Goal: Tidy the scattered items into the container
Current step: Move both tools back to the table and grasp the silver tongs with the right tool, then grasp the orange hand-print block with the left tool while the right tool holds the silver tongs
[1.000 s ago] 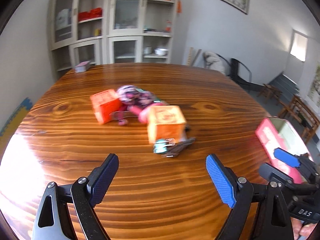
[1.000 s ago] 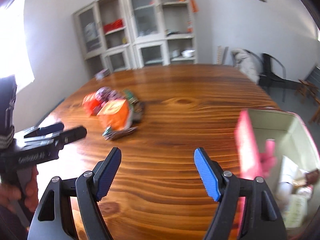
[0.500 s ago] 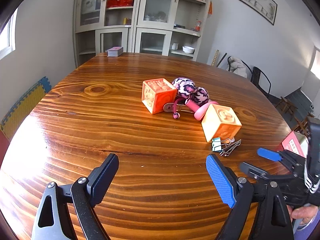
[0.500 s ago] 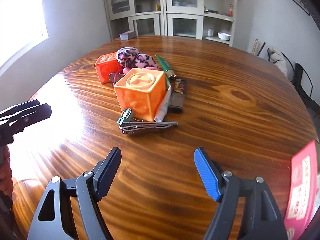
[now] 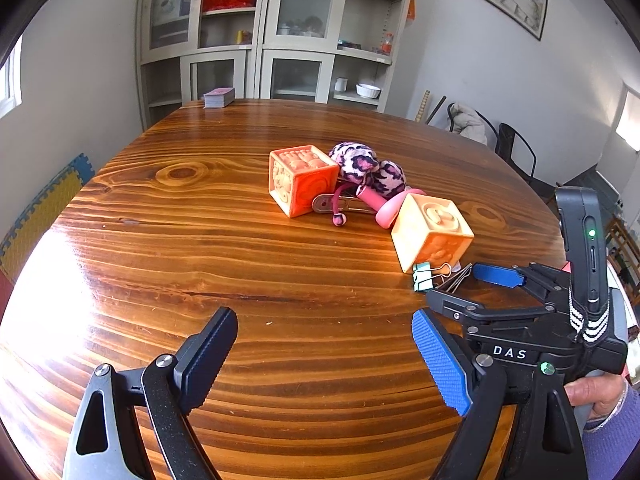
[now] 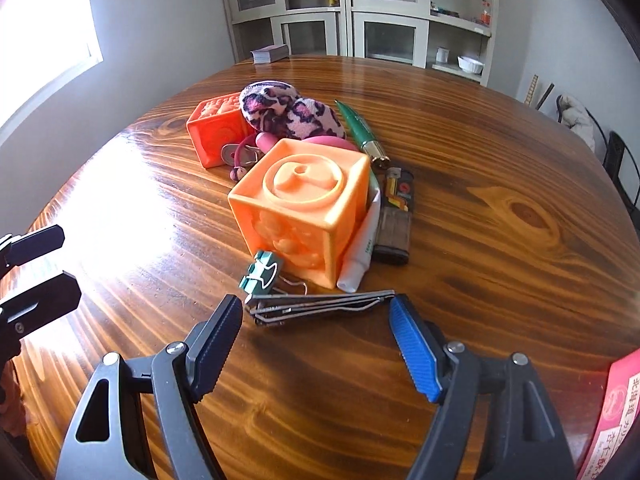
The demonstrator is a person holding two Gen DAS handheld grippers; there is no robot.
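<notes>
The scattered items sit in one heap near the middle of the table (image 6: pixel 500 152). In my right wrist view the light orange cube (image 6: pixel 304 208) stands at the heap's centre, at about 12 o'clock from my right gripper (image 6: pixel 316 344). The nail clippers (image 6: pixel 320 306) lie flat across the table just beyond that gripper's tips, running from 9 to 3 o'clock, with each end close to a finger. The teal binder clip (image 6: pixel 260 272) rests against the cube at its 7 o'clock corner. A white tube (image 6: pixel 360 248) leans along the cube's 3 o'clock face, and a dark lighter (image 6: pixel 396 216) lies just beside the tube. A green pen (image 6: pixel 360 132) lies at 1 o'clock from the cube, the leopard plush (image 6: pixel 288 112) at 12 o'clock, and the red-orange cube (image 6: pixel 216 128) at 10 o'clock with a metal clip (image 6: pixel 236 154) leaning on it. The container's red edge (image 6: pixel 612 412) shows at 4 o'clock, well apart from the heap. My right gripper is spread wide and holds nothing. My left gripper (image 5: pixel 324 356) is also spread wide and empty, hovering over bare wood; in its view the heap lies at 1 o'clock. A card deck (image 5: pixel 219 97) sits at the table's far edge, before the cabinet (image 5: pixel 272 32).
</notes>
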